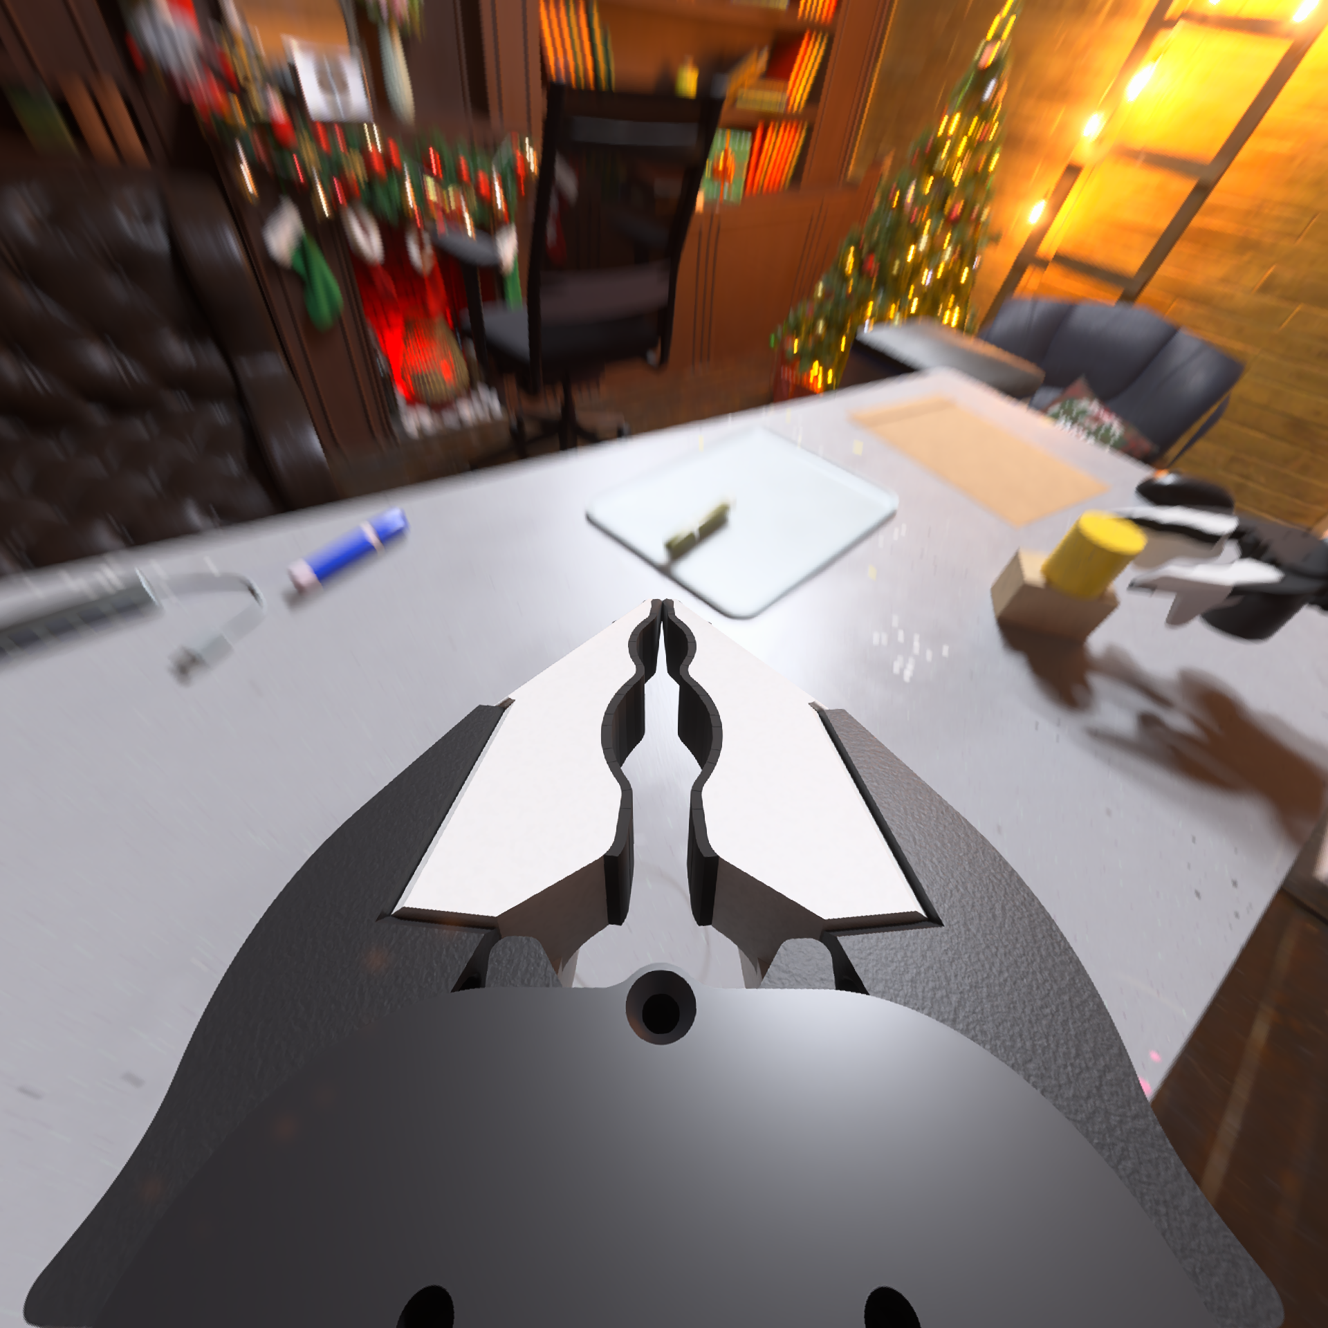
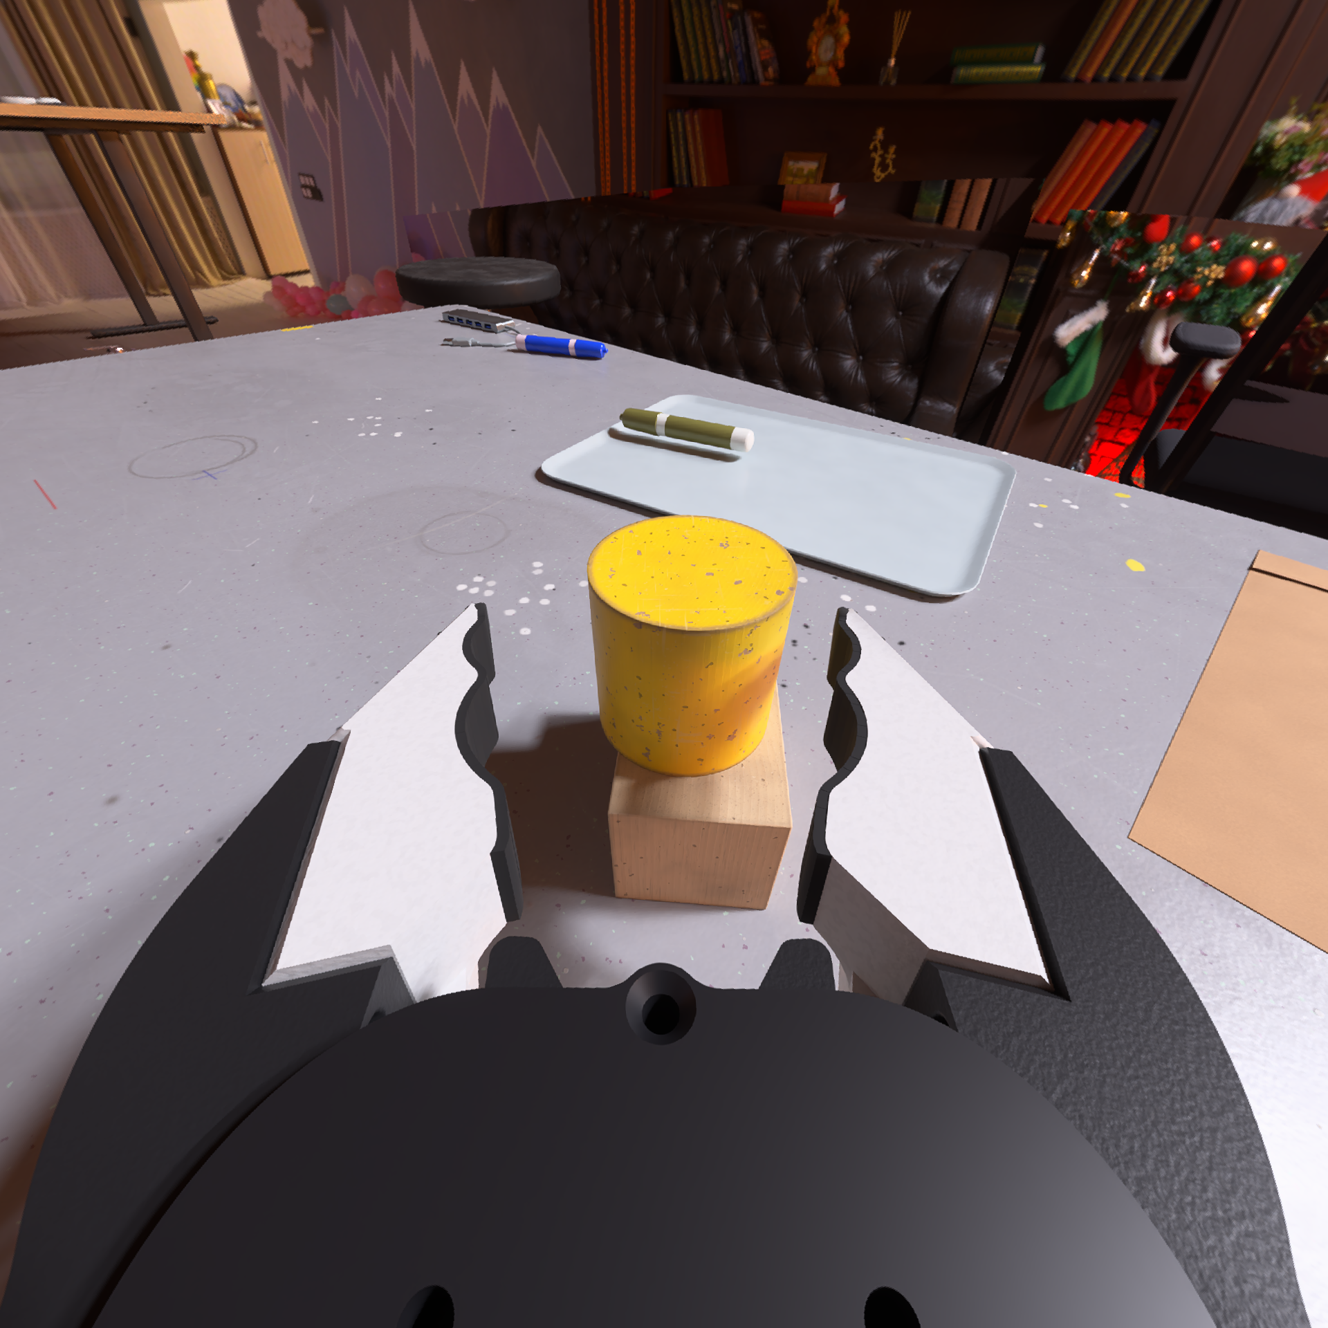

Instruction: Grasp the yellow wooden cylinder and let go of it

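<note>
The yellow wooden cylinder [image 2: 690,647] stands upright on a light wooden block [image 2: 701,841] on the grey table. My right gripper [image 2: 659,612] is open, with one finger on each side of the cylinder and a gap on both sides, so it touches nothing. In the left wrist view the cylinder [image 1: 1092,557] and block [image 1: 1042,603] sit at the far right, with the right gripper [image 1: 1157,564] beside them. My left gripper [image 1: 661,603] is shut and empty above the table, well left of the cylinder.
A pale tray [image 2: 862,517] with an olive marker [image 2: 686,429] lies beyond the cylinder. A blue marker [image 2: 564,347] and a USB hub [image 2: 474,320] lie near the far edge. A brown mat [image 2: 1250,754] lies to the right.
</note>
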`<control>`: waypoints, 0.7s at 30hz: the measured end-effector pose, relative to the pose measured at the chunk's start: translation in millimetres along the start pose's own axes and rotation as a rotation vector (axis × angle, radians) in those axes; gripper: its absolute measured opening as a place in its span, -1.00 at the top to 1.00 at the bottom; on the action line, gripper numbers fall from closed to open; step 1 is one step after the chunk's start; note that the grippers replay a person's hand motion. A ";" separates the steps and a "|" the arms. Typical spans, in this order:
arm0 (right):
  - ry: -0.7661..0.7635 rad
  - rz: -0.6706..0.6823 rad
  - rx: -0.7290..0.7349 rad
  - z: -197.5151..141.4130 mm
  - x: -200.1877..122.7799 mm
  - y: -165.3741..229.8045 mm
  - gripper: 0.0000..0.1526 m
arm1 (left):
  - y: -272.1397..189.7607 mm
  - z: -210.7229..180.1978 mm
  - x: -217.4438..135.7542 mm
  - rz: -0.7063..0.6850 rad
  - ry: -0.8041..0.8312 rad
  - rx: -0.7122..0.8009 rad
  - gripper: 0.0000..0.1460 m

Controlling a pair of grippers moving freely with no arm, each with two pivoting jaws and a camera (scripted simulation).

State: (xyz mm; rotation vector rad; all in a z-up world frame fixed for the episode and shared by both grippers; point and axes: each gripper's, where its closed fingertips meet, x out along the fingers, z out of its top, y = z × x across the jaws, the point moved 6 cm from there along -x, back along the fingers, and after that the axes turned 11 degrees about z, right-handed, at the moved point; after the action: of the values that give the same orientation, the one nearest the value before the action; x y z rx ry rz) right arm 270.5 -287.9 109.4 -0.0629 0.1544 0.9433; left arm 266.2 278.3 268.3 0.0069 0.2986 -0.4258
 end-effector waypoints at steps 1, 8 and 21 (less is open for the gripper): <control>0.000 0.002 0.003 -0.2 0.4 -0.4 -0.24 | -1.7 -28.2 12.8 -0.003 0.064 -0.029 1.00; 0.017 -0.041 -0.046 6.3 -2.3 1.1 -0.10 | 15.6 -128.4 43.2 0.051 0.160 -0.137 1.00; 0.010 0.311 -0.014 59.9 15.3 91.0 -0.13 | -80.5 -120.9 -19.3 -0.461 -0.149 0.056 1.00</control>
State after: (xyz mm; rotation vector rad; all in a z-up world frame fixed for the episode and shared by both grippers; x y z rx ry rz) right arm 211.9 -215.1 167.3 -0.0580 0.1700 1.2544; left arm 182.4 221.1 162.7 -0.0398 0.1388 -0.8883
